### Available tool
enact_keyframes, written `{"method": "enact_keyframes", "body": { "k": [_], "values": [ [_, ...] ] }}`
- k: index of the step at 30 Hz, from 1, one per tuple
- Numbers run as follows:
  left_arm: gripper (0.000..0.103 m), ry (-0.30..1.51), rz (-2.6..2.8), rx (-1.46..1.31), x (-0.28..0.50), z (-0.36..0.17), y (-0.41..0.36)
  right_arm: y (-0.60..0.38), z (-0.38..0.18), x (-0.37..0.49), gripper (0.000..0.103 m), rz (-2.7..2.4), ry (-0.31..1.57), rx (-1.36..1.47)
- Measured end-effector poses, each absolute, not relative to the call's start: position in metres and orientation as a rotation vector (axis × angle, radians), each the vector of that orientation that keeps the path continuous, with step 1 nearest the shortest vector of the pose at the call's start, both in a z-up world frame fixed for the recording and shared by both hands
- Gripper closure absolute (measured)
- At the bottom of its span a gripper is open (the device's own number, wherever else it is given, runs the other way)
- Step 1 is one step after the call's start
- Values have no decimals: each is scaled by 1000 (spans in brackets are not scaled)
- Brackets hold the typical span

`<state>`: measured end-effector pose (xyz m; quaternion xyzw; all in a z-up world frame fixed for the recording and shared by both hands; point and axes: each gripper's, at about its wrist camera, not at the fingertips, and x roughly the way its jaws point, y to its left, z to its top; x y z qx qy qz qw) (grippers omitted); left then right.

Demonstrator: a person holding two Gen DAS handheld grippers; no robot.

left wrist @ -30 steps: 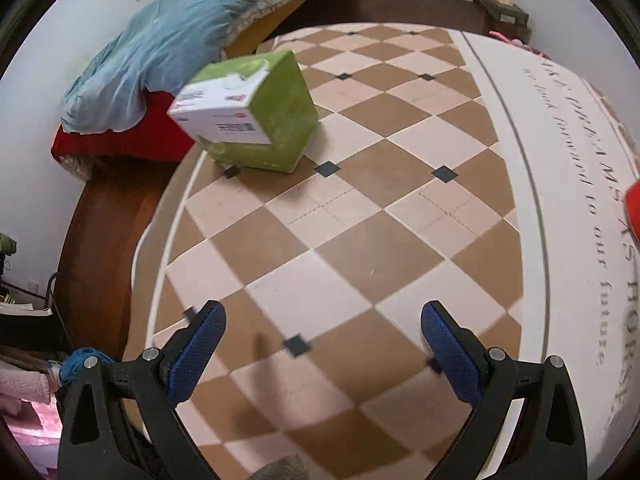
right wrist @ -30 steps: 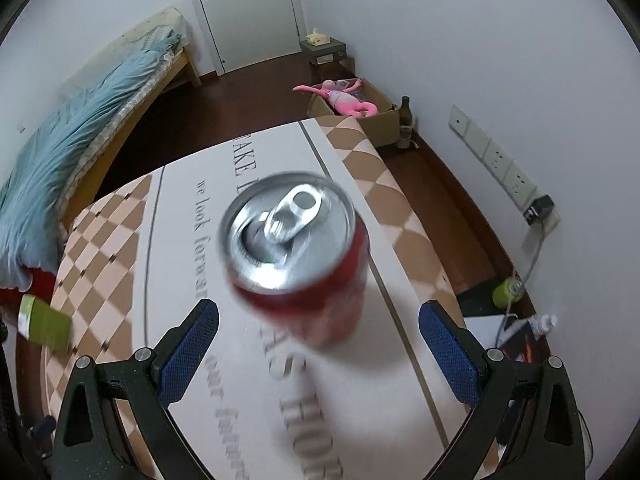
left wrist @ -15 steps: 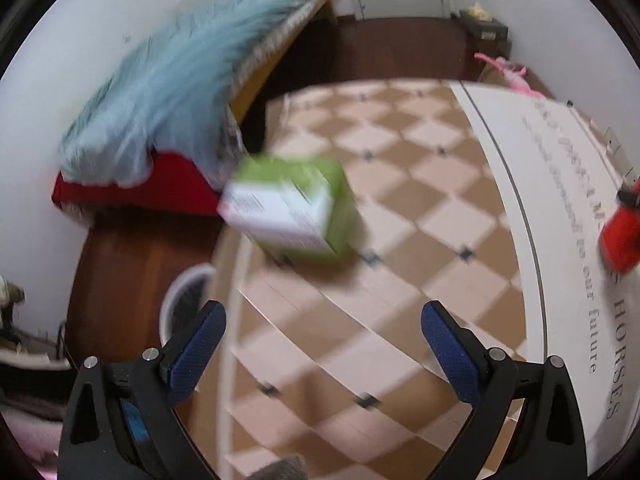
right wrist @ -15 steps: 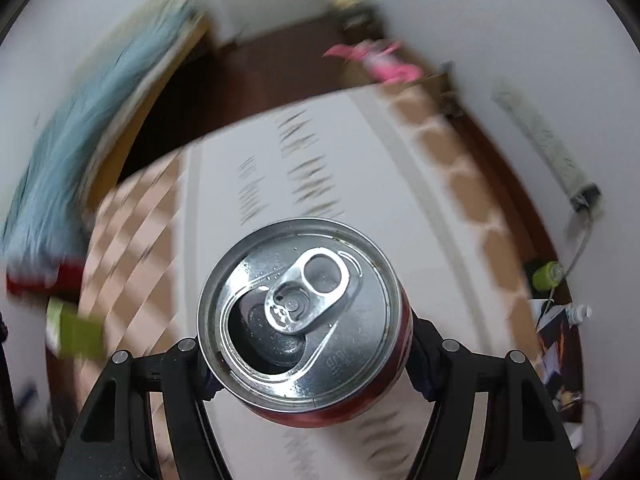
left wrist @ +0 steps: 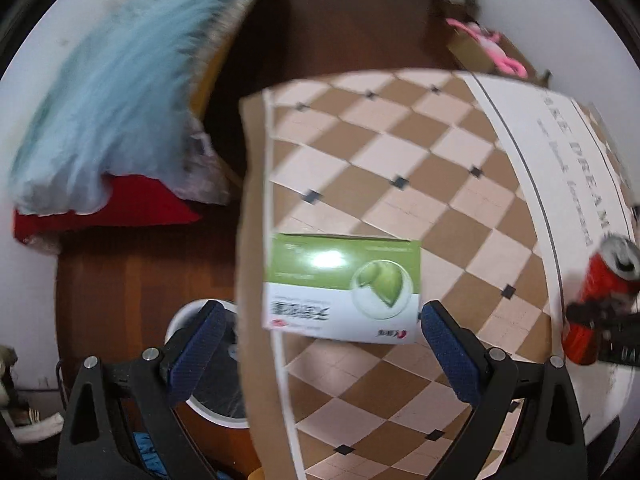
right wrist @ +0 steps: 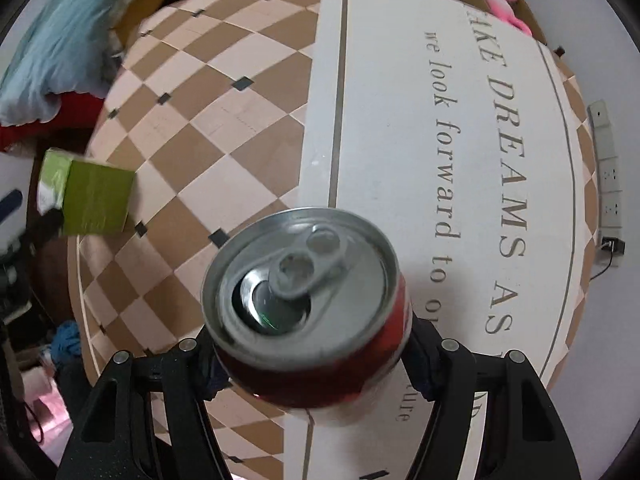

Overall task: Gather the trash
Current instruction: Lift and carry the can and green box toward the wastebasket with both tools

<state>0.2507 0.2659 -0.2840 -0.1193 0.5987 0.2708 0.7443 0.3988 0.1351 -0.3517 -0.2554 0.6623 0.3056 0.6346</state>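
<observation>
A green and white carton (left wrist: 340, 288) lies on the checkered table (left wrist: 400, 160), close to its left edge. My left gripper (left wrist: 322, 322) is open, and the carton's near end sits between its blue fingertips without being clamped. The right wrist view shows the same carton (right wrist: 92, 196) at far left. My right gripper (right wrist: 308, 356) is shut on a red drink can (right wrist: 304, 304) with an open silver top, held above the table's white lettered strip. The can (left wrist: 600, 292) also shows at the right edge of the left wrist view.
A white round bin (left wrist: 218, 418) with a dark liner stands on the wooden floor just under the table's left edge. A bed with a blue blanket (left wrist: 120, 80) lies beyond. A cardboard box with a pink toy (left wrist: 488, 40) sits at the far right.
My left gripper has closed in on the carton, which now lies between its open fingers. My right gripper shut on the can and carried it over the table.
</observation>
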Motion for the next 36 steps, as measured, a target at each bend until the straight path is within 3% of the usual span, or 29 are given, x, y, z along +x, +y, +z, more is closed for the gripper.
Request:
{"method": "enact_keyframes", "body": {
  "k": [8, 12, 13, 14, 19, 29, 36],
  "values": [
    [3, 1366, 581, -274, 268, -309, 277, 153, -383, 406, 32, 666, 1590, -530],
    [4, 1348, 593, -295, 269, -313, 282, 153, -380, 395, 32, 680, 1539, -536],
    [4, 1341, 597, -290, 269, -313, 282, 152, -379, 392, 35, 680, 1529, -536],
    [13, 1324, 591, -298, 268, -313, 280, 151, -378, 390, 36, 684, 1522, -531],
    [14, 1276, 618, -291, 262, -305, 277, 145, -366, 378, 36, 703, 1473, -475],
    [15, 1054, 700, -259, 204, -223, 278, 148, -294, 342, 36, 816, 1318, -396],
    [15, 946, 789, -246, 131, -172, 299, 208, -258, 262, 36, 977, 1255, -358]
  ]
}}
